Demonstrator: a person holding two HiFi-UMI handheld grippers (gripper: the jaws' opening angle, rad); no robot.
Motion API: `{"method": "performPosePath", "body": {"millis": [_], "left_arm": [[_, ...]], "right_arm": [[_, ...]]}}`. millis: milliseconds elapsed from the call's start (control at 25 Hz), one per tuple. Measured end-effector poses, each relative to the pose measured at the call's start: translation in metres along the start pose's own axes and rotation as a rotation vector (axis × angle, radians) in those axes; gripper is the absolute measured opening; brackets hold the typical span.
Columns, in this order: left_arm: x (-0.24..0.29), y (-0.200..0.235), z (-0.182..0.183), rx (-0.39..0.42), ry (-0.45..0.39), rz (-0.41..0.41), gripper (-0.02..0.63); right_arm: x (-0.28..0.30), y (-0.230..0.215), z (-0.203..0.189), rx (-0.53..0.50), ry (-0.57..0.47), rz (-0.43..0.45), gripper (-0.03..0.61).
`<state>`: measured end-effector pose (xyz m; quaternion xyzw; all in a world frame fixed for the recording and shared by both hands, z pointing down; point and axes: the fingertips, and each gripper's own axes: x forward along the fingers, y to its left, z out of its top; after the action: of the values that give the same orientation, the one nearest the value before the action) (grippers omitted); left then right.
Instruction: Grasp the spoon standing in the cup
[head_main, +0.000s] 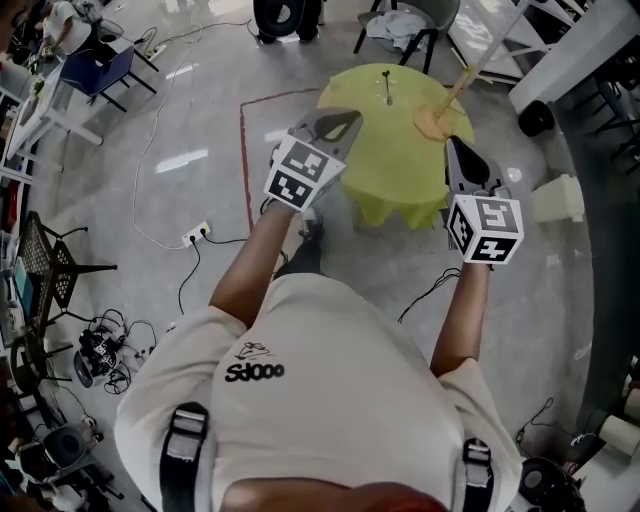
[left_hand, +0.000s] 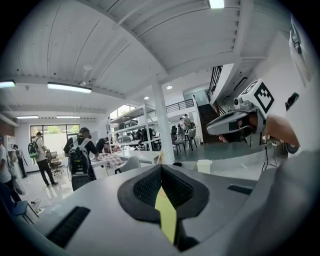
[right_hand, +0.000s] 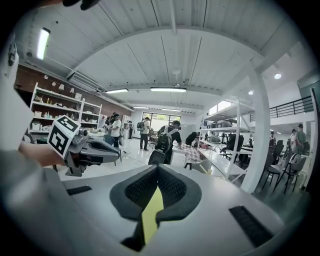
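Left gripper (head_main: 345, 119), right gripper (head_main: 456, 146): jaws together

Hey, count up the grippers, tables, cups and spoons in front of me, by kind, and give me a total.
Grippers: 2, the left gripper and the right gripper
Table: 1
Cup: 1
Spoon: 1
Total: 5

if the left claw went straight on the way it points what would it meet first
Nothing close: the left claw aims level over the yellow table; far ahead, probably the white pillar.
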<state>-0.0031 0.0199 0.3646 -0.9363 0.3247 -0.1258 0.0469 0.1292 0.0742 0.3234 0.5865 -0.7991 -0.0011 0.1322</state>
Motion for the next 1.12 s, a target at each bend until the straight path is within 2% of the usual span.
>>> {"method": "performPosePath", "body": {"millis": [280,480,920,1120], "left_arm": [[0.062,0.065,-0.015,-0.026,0.021,-0.023,0.029],[0.114,0.106,-0.017,-0.007,0.035,-0.072,0.029],[0.206,0.184,-0.039,-0.034,0.066,-0.190,0.029],[0.237,0.203,-0.053,-0.068,0.100,-0.223,0.029]], "right_arm": [[0.078,-0.022,0.002,-0.009,0.023,-0.003,0.021],[0.135,-0.044,0.006,0.017,0.044,-0.030,0.023],[0.235,-0.085,-0.001,0.070,0.116,-0.140,0.023],[0.262,-0.097,-0.013,0.097,0.147,-0.180,0.023]]}}
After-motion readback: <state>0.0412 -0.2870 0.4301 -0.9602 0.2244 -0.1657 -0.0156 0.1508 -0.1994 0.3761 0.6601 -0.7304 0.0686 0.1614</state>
